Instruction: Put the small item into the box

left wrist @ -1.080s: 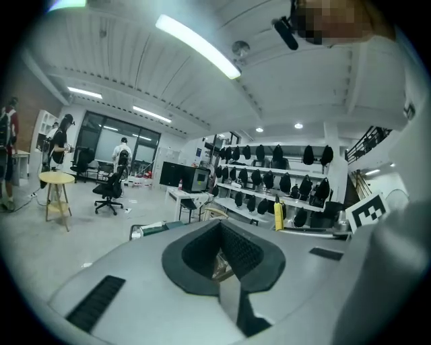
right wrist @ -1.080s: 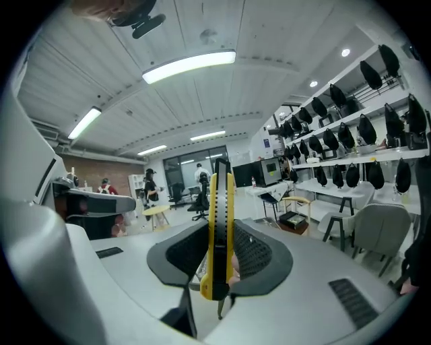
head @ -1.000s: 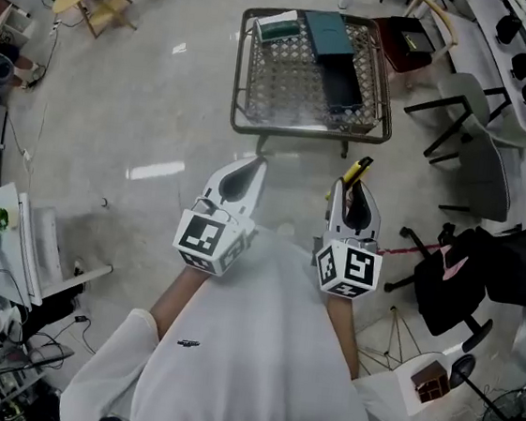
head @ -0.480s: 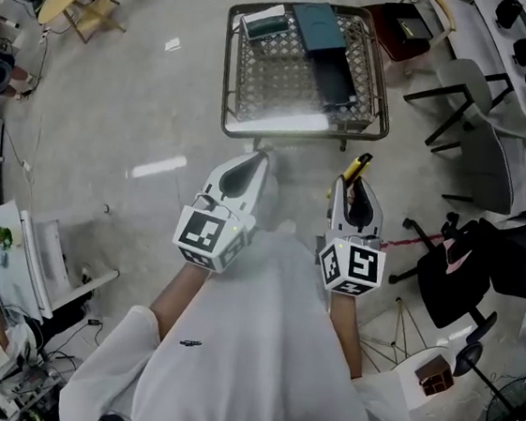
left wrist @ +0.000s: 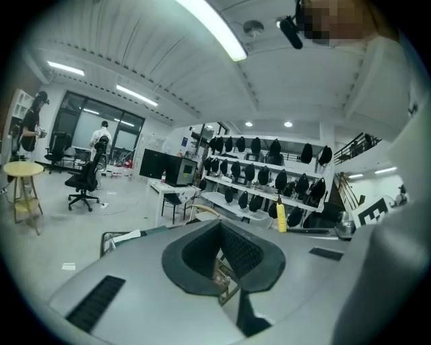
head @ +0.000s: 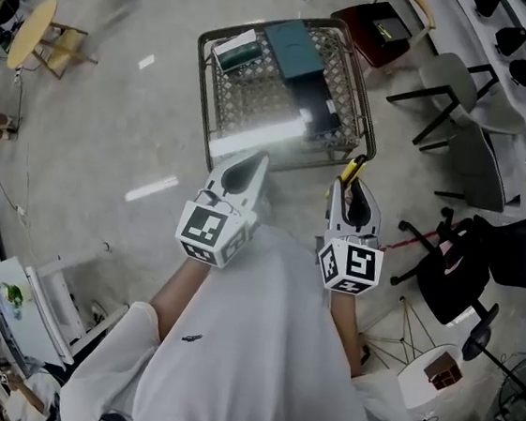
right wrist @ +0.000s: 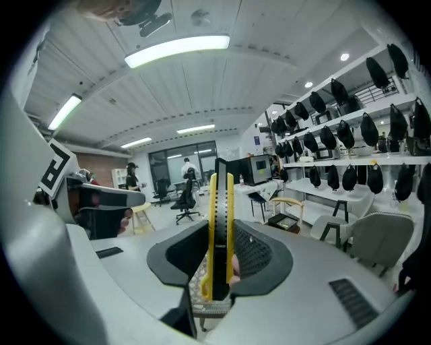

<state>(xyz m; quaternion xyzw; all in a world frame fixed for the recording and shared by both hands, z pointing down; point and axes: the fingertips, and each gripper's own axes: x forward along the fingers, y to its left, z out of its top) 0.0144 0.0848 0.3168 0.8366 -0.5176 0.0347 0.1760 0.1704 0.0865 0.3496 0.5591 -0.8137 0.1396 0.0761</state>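
Observation:
My right gripper (head: 354, 176) is shut on a yellow and black utility knife (head: 354, 167), which sticks up past the jaws (right wrist: 220, 222). My left gripper (head: 253, 163) is shut with nothing in it (left wrist: 225, 273). Both are held side by side in front of the person's body, just short of a wire-mesh table (head: 203, 94). On that table lie a teal box (head: 296, 41), a white and green box (head: 237, 51) and a dark box (head: 320, 103). The knife tip points toward the table's near right corner.
Grey chairs (head: 468, 153) stand right of the table and a dark red seat (head: 383, 25) behind it. A black bag on a chair (head: 508, 256) is at the right. A round yellow table (head: 32, 20) stands far left. Shelves of dark headgear (right wrist: 363, 135) line the wall.
The mesh table has come nearer in the head view and now lies just beyond the gripper tips. Both grippers keep their pose, the right one still holding the knife.

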